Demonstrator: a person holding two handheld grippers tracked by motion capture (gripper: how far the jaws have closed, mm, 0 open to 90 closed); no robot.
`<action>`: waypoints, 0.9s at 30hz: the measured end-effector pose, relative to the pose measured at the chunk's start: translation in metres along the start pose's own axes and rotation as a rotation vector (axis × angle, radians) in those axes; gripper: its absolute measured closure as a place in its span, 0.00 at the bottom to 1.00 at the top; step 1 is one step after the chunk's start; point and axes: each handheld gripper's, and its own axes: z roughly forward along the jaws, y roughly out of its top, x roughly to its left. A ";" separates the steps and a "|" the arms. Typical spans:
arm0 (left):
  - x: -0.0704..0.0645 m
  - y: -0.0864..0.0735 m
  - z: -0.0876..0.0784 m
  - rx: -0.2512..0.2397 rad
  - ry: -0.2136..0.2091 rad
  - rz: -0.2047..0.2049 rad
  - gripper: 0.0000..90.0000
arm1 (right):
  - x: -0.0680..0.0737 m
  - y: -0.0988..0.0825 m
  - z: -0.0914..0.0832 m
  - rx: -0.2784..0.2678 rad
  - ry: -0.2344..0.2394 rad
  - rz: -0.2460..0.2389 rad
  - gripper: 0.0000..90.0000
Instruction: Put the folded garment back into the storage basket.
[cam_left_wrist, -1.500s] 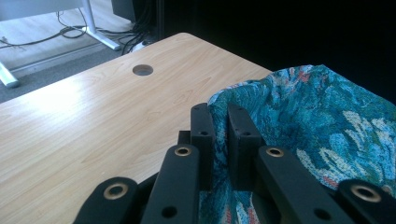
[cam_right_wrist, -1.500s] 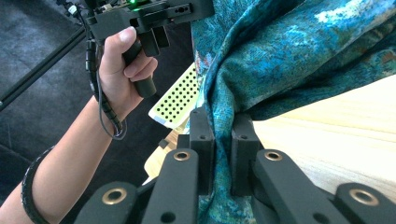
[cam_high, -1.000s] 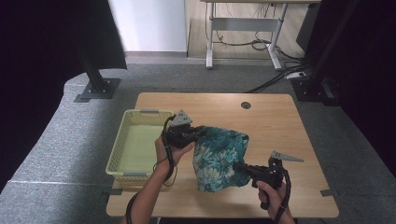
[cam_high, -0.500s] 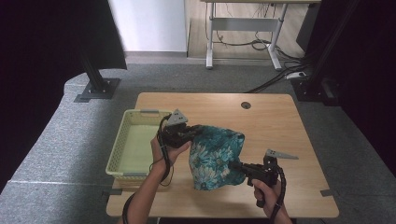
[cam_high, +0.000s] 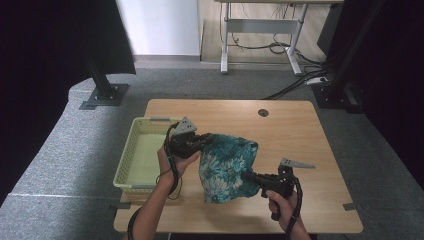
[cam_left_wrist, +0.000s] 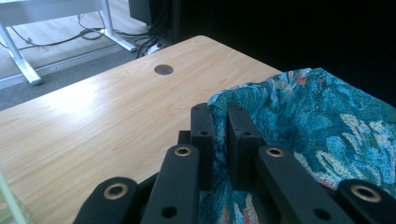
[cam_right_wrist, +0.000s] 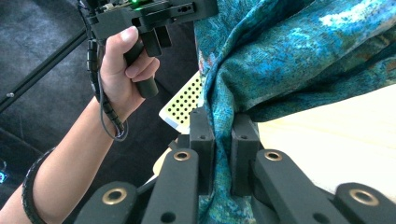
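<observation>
Above wooden table (cam_high: 300, 130); both hand-held grippers pinching woven teal floral cloth (cam_high: 227, 165); perforated yellow basket (cam_high: 131, 165) beside

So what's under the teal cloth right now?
The teal cloth hangs lifted between the left gripper and right gripper, each shut on an edge. Bare wooden table shows around it; the patch directly beneath is covered from above. The yellow basket sits beside it.
</observation>
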 end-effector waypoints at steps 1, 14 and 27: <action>0.001 0.000 -0.001 0.000 0.001 0.000 0.92 | 0.000 0.000 0.001 0.000 0.002 0.000 0.91; 0.008 -0.003 -0.010 0.001 0.014 -0.004 0.92 | 0.005 0.005 0.013 0.020 0.007 -0.012 0.91; 0.014 -0.003 -0.022 0.004 0.035 -0.012 0.92 | 0.012 0.008 0.028 0.040 0.022 -0.020 0.91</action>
